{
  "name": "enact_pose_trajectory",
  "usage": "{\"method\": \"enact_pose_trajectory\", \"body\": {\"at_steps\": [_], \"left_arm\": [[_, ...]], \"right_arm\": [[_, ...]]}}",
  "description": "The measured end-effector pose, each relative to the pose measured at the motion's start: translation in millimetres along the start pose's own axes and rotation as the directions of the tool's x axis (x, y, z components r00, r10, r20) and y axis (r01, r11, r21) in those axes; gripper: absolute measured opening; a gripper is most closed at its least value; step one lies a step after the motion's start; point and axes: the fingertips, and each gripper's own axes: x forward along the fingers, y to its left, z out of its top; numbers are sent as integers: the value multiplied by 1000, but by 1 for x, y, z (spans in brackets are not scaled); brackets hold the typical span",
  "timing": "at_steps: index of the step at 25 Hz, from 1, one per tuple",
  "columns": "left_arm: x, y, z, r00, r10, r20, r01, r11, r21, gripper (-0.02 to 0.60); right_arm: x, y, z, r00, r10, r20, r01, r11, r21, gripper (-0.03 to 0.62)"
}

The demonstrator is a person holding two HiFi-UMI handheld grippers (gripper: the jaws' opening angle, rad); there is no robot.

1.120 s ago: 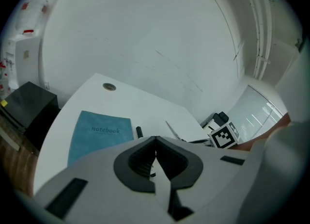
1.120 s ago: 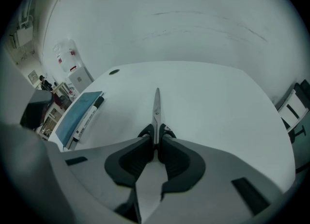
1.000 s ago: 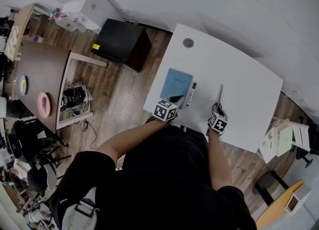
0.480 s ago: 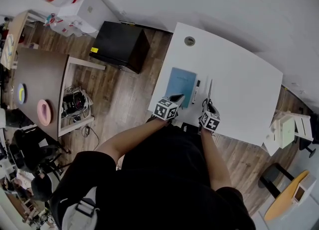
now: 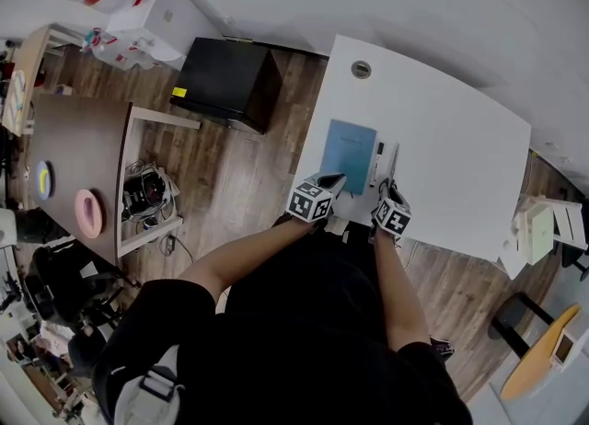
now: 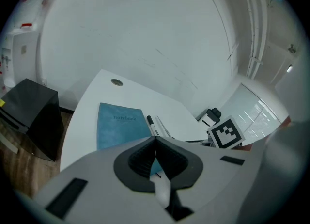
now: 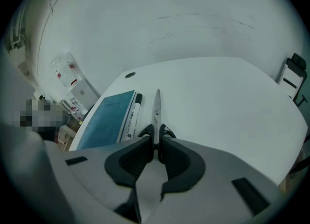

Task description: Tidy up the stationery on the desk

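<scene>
The right gripper point(image 7: 156, 140) is clamped on the black handles of the scissors point(image 7: 157, 105), whose closed blades point straight ahead of it, away from the person. Just to the left of its jaws lies the marker point(image 7: 133, 115), and left of that the blue notebook point(image 7: 107, 120), both running the same way as the blades. The three already make a neat row on the white tabletop point(image 7: 227, 102). The left gripper point(image 6: 155, 143) has its jaws pressed together with nothing between them. It hangs over the near end of the notebook, with the marker a little ahead and to its right.

The step in hand looks like setting the scissors down beside the marker. I cannot tell whether the blades already rest on the tabletop or hang just above it, so the safe course is to lower the tip first and then the handles, and let go only once the whole length lies flat.

- Hold the blades parallel to the marker, near it but not touching, since a nudge would roll the marker toward the notebook.
- Open the jaws slowly. The handle loops can catch on the pads and drag the scissors out of line as the gripper draws back.
- Pull the right gripper straight back toward the person along the blade line, not sideways.
- Leave the left gripper where it is, ready to steady the notebook if anything slides.
</scene>
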Motion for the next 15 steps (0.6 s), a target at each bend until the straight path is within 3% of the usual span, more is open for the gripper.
{"method": "enact_pose_trajectory", "body": {"at_steps": [15], "left_arm": [[-16, 17, 4, 1000, -1, 23, 1, 1000, -5, 14]], "right_arm": [[9, 5, -5, 998, -48, -29, 46, 997, -66, 89]]}}
